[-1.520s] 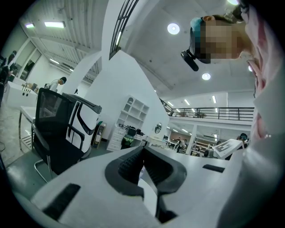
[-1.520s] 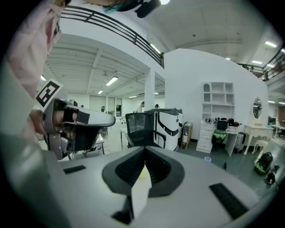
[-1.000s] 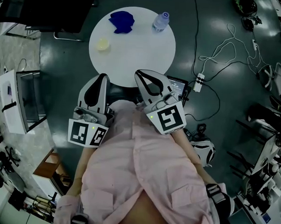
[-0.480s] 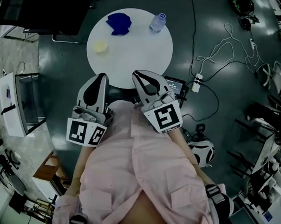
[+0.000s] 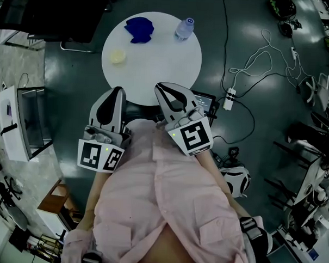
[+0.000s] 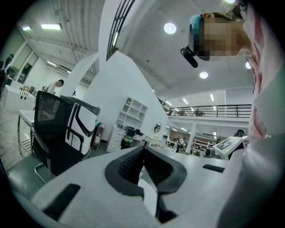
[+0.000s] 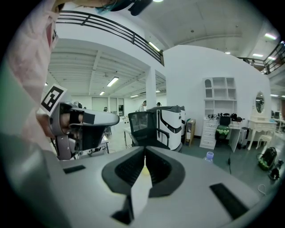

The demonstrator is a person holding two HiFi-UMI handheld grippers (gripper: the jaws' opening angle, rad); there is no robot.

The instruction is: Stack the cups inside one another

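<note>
At the far left a white cabinet stood on the floor; beside it we held the left gripper low against the pink shirt, its tip showing against the near rim of the round white table; in the left gripper view its jaws were pressed together, pad against pad, with nothing between them, and a black chair stood beyond. On the table the yellow cup sat upright near the left rim, well apart from both grippers; behind it, at the far rim, lay a blue thing, cups or a cloth, too small for us to tell which. The right gripper sat just right of the left one, tilted, its tip also showing against the near rim; in the right gripper view its jaws were likewise closed on nothing. A bottle stood at the far right rim, near the blue thing; the right gripper view showed it too, to the right of the jaws. Farther right a power strip and a white cable lay on the dark floor.
</note>
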